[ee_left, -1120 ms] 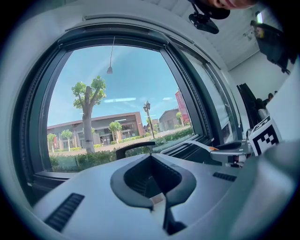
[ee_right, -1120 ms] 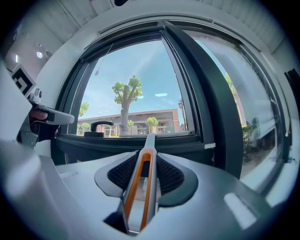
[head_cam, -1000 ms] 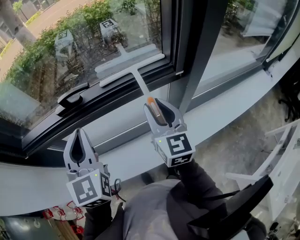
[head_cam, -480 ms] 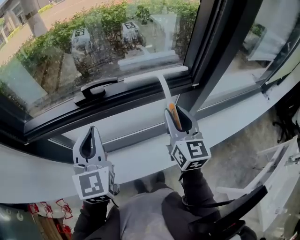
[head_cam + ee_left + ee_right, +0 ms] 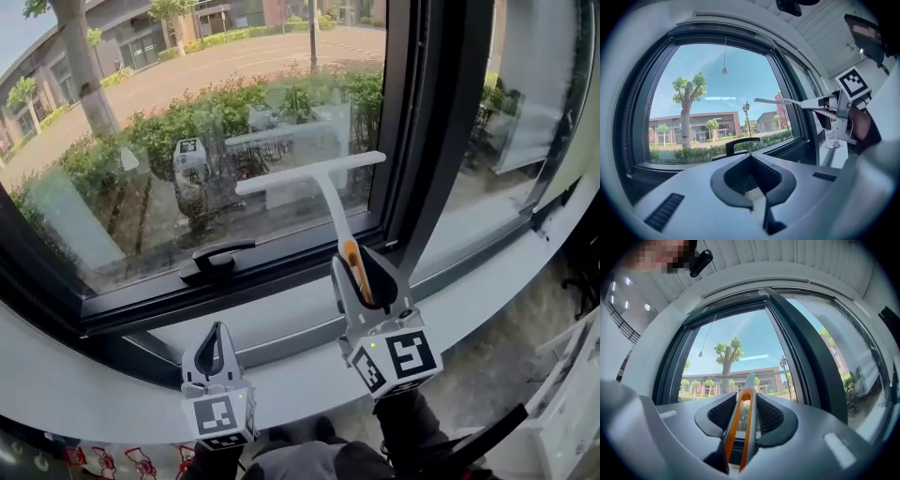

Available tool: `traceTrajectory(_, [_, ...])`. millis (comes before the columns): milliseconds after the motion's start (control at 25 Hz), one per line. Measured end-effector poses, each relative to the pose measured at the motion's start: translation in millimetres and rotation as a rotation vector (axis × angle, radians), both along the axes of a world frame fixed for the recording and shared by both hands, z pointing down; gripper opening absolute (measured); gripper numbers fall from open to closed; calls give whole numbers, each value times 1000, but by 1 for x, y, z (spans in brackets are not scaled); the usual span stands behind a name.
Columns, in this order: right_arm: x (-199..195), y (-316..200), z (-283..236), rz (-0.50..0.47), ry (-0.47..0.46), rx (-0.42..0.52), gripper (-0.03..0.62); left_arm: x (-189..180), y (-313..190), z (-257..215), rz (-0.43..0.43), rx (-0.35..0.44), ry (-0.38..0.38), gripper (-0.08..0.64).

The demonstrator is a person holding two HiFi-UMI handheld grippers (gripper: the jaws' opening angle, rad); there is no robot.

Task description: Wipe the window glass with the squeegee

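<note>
While the right hand-held gripper (image 5: 363,269) pinches the handle of the white T-shaped plastic squeegee with an orange strip (image 5: 331,202), its two jaws are pressed on both sides of that handle, as the right gripper view shows clearly (image 5: 742,405). The near end of the handle is hidden inside this gripper. The stem goes up and far from the jaws, and the long blade lies across the lower part of the clear window glass (image 5: 169,103), with its right end a little higher than its left. A pale reflection of the blade stands just above it in the pane, but I cannot tell if the blade edge really touches the glass. In the right gripper view the blade is only a thin line behind the stem and is hard to make out.

The left hand-held gripper (image 5: 220,330) is lower and to the left, near the pale window sill (image 5: 84,375). Its jaws are pressed together with nothing between them (image 5: 750,157). A black lever handle (image 5: 217,260) sits on the dark window frame (image 5: 427,141), between the two grippers and far from them. The person's arms are cut off at the near edge.
</note>
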State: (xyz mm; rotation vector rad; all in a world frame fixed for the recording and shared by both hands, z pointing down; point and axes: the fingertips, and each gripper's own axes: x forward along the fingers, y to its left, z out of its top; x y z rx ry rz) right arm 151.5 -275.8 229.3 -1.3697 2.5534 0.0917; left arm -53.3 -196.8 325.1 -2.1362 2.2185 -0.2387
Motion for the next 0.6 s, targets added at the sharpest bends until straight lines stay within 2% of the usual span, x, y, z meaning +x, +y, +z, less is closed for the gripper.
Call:
traceTrajectory(200, [-29, -2, -68, 28, -21, 119, 131, -16, 4, -14, 30, 25, 4, -2])
traceTrajectory(400, [-82, -4, -125, 11, -38, 223, 132, -54, 16, -20, 34, 38, 7, -2])
traceTrajectory(600, [-123, -3, -155, 8, -40, 279, 132, -85, 22, -23, 24, 43, 13, -2])
